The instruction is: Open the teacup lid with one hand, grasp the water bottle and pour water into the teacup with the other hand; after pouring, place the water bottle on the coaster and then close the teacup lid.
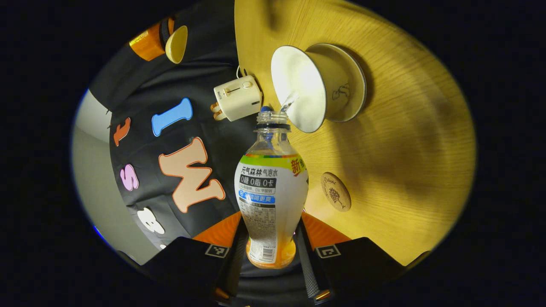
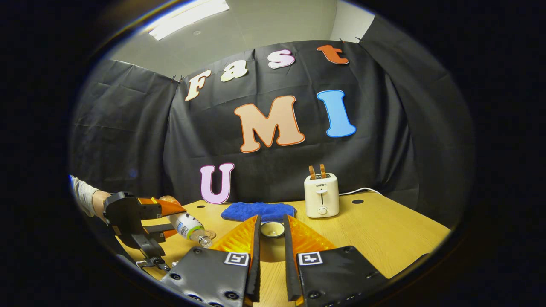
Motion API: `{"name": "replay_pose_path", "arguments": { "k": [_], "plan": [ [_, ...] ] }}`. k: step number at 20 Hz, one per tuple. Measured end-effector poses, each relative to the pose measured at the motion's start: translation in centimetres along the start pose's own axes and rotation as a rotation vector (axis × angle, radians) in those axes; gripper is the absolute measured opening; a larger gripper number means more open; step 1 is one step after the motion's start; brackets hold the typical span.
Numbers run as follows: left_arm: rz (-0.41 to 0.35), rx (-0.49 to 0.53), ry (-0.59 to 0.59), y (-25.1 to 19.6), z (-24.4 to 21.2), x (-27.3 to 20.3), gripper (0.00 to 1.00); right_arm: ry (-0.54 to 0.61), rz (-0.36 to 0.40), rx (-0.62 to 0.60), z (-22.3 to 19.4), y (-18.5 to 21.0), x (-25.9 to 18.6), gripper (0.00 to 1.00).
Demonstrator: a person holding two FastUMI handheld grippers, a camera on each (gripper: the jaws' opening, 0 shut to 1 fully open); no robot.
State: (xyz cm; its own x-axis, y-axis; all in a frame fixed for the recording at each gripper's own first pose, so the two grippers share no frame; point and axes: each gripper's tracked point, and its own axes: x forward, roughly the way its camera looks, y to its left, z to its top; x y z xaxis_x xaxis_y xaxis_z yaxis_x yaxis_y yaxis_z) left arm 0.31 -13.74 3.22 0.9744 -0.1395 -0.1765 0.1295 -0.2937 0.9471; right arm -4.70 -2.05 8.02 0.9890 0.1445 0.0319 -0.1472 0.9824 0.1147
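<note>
Two grippers at work, mid-pour. Left gripper (image 1: 271,243) has both fingers pressed on the lower body of the water bottle (image 1: 271,187), which is tipped over with its uncapped mouth at the rim of the teacup (image 1: 318,87) — a thin stream of water (image 1: 289,102) runs from the neck into the pale interior. Teacup sits on its saucer on the wooden table (image 1: 405,140); coaster (image 1: 335,191) lies bare beside it, near the bottle's shoulder. In the right gripper view the right gripper (image 2: 271,232) holds the small lid (image 2: 272,229) pinched between narrowly set fingers, raised clear of the table, with the left gripper (image 2: 140,221) and tilted bottle low to one side. Toaster (image 2: 321,195) and blue cloth (image 2: 258,211) stand at the back. Risks, as I judge them — the stream is narrow and lands close to the rim, so a small wobble or steeper tilt could send water onto the table or saucer. Grip sits low on a smooth, tapered bottle; it could rotate or slip. Overfilling is possible, since the fill level cannot be read. Lid could drop if the pinch loosens.
</note>
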Motion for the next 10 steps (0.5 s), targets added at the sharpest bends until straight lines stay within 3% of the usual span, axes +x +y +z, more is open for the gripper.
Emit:
{"name": "replay_pose_path", "arguments": {
  "k": [10],
  "plan": [
    [0.04,0.183,-0.003,2.8,0.4,-0.2,0.59,-0.003,-0.003,0.002,0.1,-0.3,-0.1,0.28]
  ]
}}
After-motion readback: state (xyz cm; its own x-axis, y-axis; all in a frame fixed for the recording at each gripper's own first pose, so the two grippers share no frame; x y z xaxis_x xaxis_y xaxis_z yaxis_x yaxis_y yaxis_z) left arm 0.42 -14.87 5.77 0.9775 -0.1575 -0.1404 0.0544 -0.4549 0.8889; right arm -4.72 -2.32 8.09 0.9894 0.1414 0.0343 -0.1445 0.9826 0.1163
